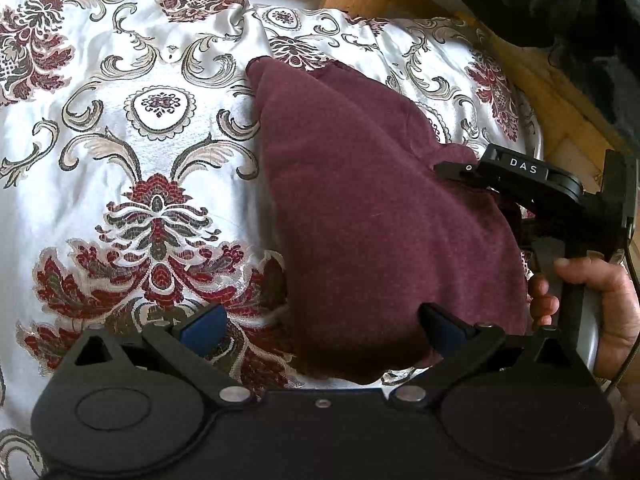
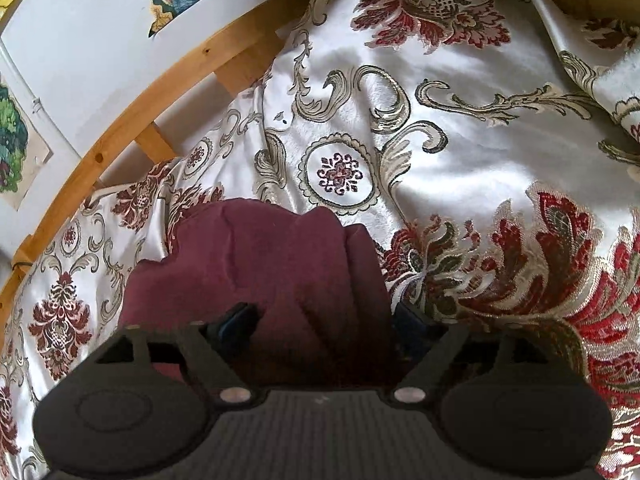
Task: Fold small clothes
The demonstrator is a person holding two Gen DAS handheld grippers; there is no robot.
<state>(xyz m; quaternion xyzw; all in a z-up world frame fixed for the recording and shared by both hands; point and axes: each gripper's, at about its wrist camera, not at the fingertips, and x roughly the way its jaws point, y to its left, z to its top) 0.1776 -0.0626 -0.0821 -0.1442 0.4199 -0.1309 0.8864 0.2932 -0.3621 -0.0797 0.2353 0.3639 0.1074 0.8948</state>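
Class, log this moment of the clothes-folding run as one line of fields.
garment: maroon cloth lying on patterned bedspread | left gripper: open | right gripper: open, straddling cloth | fold: unfinished

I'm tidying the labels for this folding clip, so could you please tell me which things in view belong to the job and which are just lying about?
Belongs to the job:
maroon garment
left gripper, jaws open
right gripper, jaws open over the garment

Just lying about:
patterned bedspread
wooden frame
wall pictures
dark cloth
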